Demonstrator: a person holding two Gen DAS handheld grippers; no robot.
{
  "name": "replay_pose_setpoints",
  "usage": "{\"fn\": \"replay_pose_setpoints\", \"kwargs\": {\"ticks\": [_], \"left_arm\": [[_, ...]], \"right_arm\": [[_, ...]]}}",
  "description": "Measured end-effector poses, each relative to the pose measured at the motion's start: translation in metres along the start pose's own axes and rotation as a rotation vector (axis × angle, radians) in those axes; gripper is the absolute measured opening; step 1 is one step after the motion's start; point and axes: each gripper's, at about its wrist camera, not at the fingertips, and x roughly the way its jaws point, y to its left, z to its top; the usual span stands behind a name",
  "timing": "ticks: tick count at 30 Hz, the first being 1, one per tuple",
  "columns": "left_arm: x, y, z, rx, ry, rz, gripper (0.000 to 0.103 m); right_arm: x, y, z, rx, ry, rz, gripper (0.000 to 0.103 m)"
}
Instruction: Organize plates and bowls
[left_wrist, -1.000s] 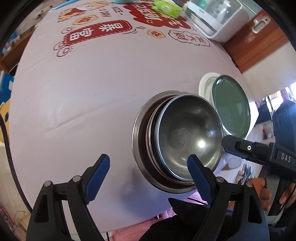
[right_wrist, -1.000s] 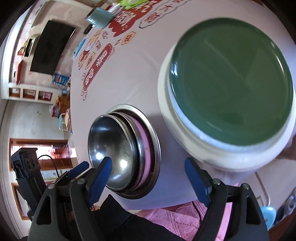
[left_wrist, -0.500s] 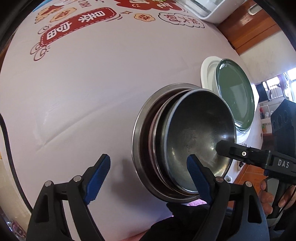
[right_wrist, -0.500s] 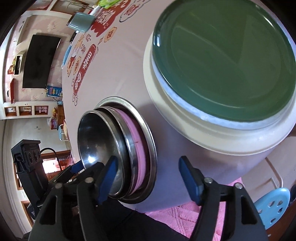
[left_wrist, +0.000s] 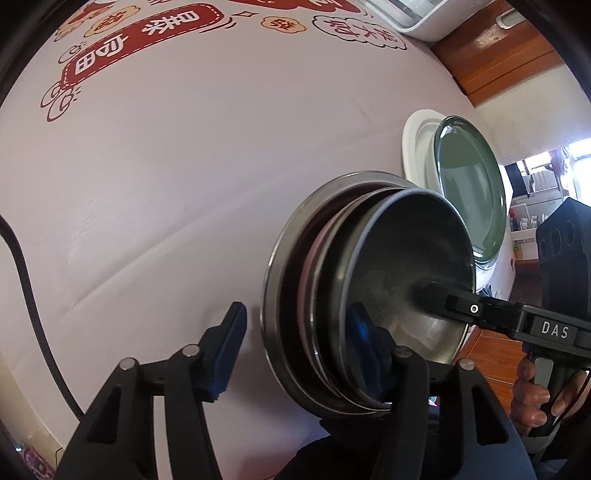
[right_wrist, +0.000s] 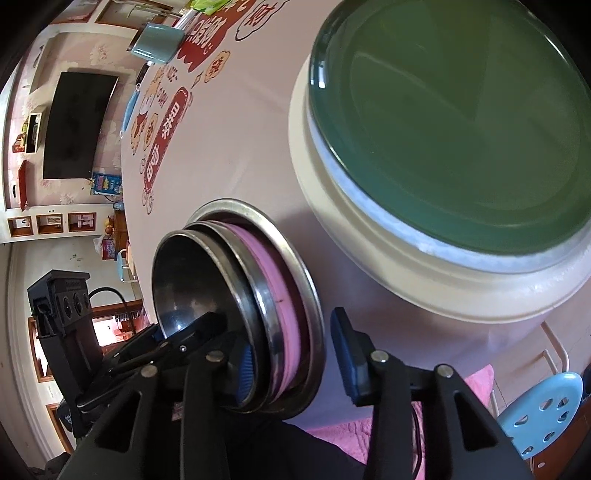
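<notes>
A stack of nested steel bowls (left_wrist: 399, 280) with a pink bowl (right_wrist: 284, 306) inside sits near the table's front edge. My left gripper (left_wrist: 295, 339) is open and straddles the stack's near rim, one blue finger outside on the cloth, the other inside the top bowl. My right gripper (right_wrist: 295, 354) is open and straddles the rim from the other side; its black finger (left_wrist: 461, 302) reaches into the top bowl. A green plate (right_wrist: 454, 122) lies on a white plate (right_wrist: 406, 266) beside the stack.
The table has a pale cloth (left_wrist: 184, 166) with red printed labels. A teal cup (right_wrist: 157, 42) stands at the far end. A white appliance (left_wrist: 417, 18) is at the far edge. A blue stool (right_wrist: 543, 410) stands beside the table.
Both grippers have moved in toward the bowl stack. Each now has one finger inside the top bowl and one outside the rim.
</notes>
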Motion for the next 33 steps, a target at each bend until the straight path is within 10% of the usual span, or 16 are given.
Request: {"fn": "replay_pose_setpoints", "kwargs": {"ticks": [13,33], "left_arm": [[-0.005,-0.017,0.005,0.032,-0.031,0.006,0.044],[-0.034,-0.061,0.022,-0.06,-0.287,-0.05,0.044]], "right_arm": [[-0.001,0.004,0.001,-0.029,0.002,-0.012,0.029],[-0.062,0.021,0.029,-0.258,-0.097,0.007,0.029]]}}
